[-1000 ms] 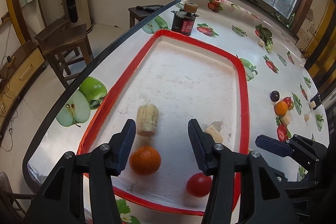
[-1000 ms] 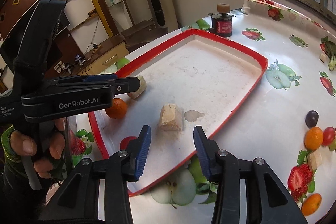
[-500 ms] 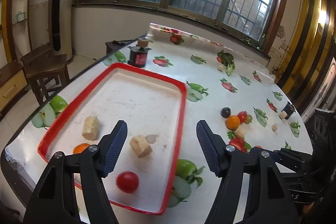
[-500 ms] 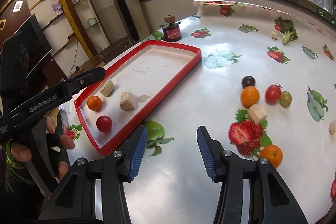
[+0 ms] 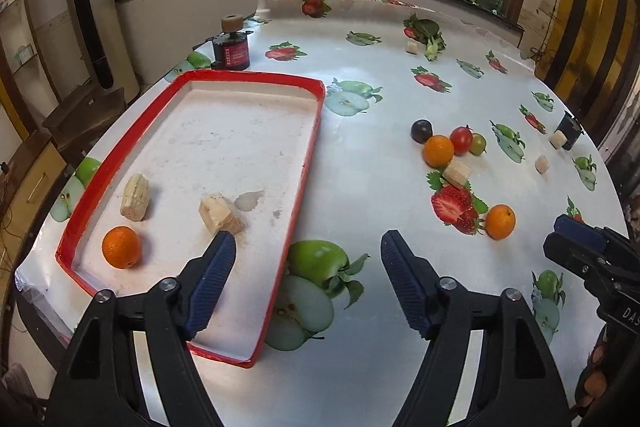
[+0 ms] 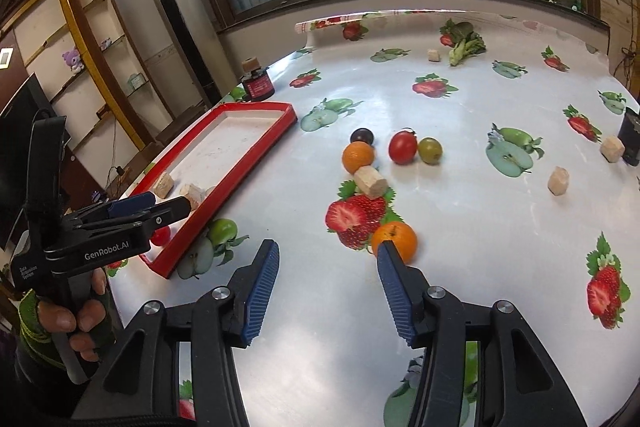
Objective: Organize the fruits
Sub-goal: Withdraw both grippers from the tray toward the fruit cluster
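A red-rimmed tray (image 5: 308,155) holds an orange (image 5: 121,247), two pale banana pieces (image 5: 136,197) and a red tomato (image 6: 160,235). My left gripper (image 5: 308,239) hangs over the tray's near right rim, its jaws opening wide with nothing between them. Loose on the table lie a plum (image 6: 362,136), an orange (image 6: 357,157), a red tomato (image 6: 403,147), a green tomato (image 6: 430,150) and a banana piece (image 6: 371,182). My right gripper (image 6: 326,249) is open and still opening, empty, with a second orange (image 6: 394,241) just beyond its right fingertip.
A dark jar with a cork lid (image 5: 232,47) stands behind the tray. Leafy greens (image 5: 430,35) lie far back; two more pale pieces (image 6: 558,181) and a dark cup (image 6: 632,139) sit at the right. The table edge curves close on the left, above wooden furniture.
Both grippers have drawn back from the tray and swung right toward the loose fruit. The left jaws spread wide, leaving the orange in the tray. The right jaws widened a little.
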Tool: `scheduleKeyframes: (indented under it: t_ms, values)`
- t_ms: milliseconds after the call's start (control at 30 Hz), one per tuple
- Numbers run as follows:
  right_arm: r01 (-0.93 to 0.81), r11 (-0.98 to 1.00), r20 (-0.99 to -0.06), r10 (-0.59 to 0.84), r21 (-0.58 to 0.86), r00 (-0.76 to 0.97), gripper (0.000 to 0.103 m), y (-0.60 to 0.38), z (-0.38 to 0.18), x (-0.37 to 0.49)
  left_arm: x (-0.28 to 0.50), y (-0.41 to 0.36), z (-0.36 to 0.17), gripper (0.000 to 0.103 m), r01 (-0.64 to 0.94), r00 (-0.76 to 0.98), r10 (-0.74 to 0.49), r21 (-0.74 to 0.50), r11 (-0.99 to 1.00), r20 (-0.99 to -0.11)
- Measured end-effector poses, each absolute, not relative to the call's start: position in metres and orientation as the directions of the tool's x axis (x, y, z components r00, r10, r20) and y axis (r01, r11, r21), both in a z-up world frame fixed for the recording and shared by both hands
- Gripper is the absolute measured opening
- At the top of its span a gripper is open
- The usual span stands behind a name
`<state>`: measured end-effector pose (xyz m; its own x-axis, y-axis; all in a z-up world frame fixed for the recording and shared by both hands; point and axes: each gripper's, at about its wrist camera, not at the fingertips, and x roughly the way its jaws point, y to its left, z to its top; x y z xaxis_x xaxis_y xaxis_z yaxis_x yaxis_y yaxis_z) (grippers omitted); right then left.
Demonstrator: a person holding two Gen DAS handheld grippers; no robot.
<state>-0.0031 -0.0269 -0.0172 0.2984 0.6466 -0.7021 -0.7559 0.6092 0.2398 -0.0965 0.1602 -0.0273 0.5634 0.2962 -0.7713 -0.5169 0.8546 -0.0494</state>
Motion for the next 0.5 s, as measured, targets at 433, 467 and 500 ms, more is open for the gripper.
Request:
scheduleKeyframes:
  t_ms: [433, 467, 500]
  values:
    - [-0.726, 0.644, -0.689, 0.641, 0.242, 0.339, 0.054, -0.058, -0.012, 0.005, -0.085, 0.133, -0.021, 0.075, -0.469, 0.572, 0.305, 0.001, 0.883, -0.762]
    - [-0.725, 0.644, -0.689, 0.641, 0.243, 0.338, 0.054, -0.059, -0.012, 0.005, -0.084, 0.133, -0.021, 0.075, -0.469, 0.571, 0.304, 0.001, 0.883, -0.763]
    - [-0.724, 0.645, -0.688, 0.642, 0.245, 0.339, 0.054, -0.059, -0.012, 0.005, -0.084, 0.132, -0.021, 0.075, -0.468, 0.572, 0.303, 0.001, 0.884, -0.763]
